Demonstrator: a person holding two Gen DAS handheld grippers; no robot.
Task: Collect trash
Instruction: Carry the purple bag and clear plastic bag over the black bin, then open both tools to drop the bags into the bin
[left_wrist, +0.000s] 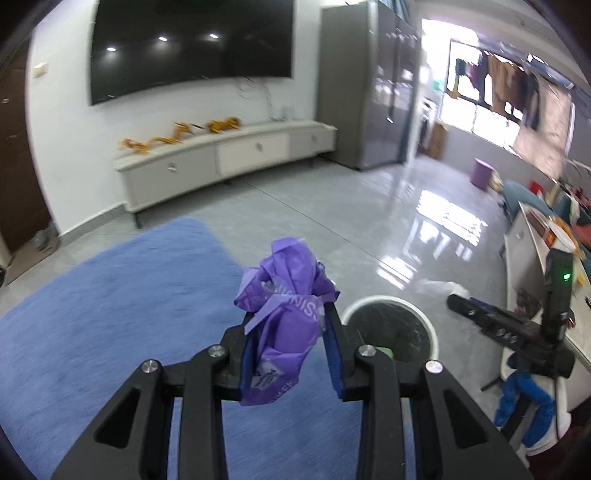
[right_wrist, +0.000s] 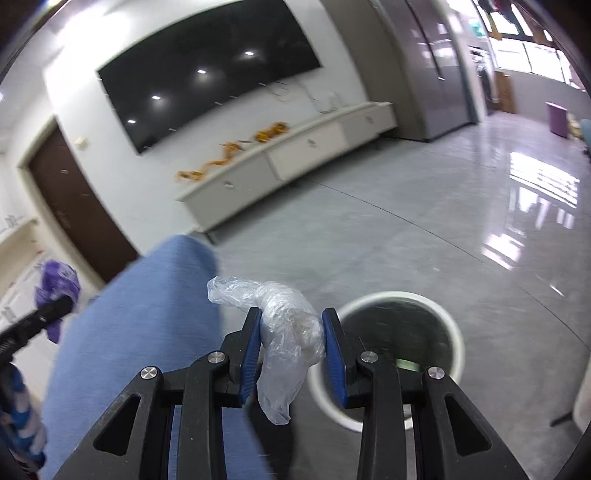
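My left gripper (left_wrist: 290, 314) is shut on a crumpled purple plastic bag (left_wrist: 284, 295) with white print, held above the blue rug. A white round trash bin (left_wrist: 430, 325) with a dark liner stands on the floor just right of those fingers. In the right wrist view my right gripper (right_wrist: 291, 317) is shut on a wad of clear plastic wrap (right_wrist: 288, 332). The same trash bin (right_wrist: 452, 325) sits below and to its right. The right gripper (left_wrist: 458, 301) shows at the right of the left view. At the far left of the right view is the purple bag (right_wrist: 57, 284) in the left gripper.
A blue rug (left_wrist: 110, 314) covers the floor at left. Shiny grey tiles (left_wrist: 351, 221) stretch ahead to a long white TV cabinet (left_wrist: 221, 155) under a wall TV. A white table (left_wrist: 532, 240) with clutter stands at right. Blue-sleeved arms (left_wrist: 524, 398) hold the grippers.
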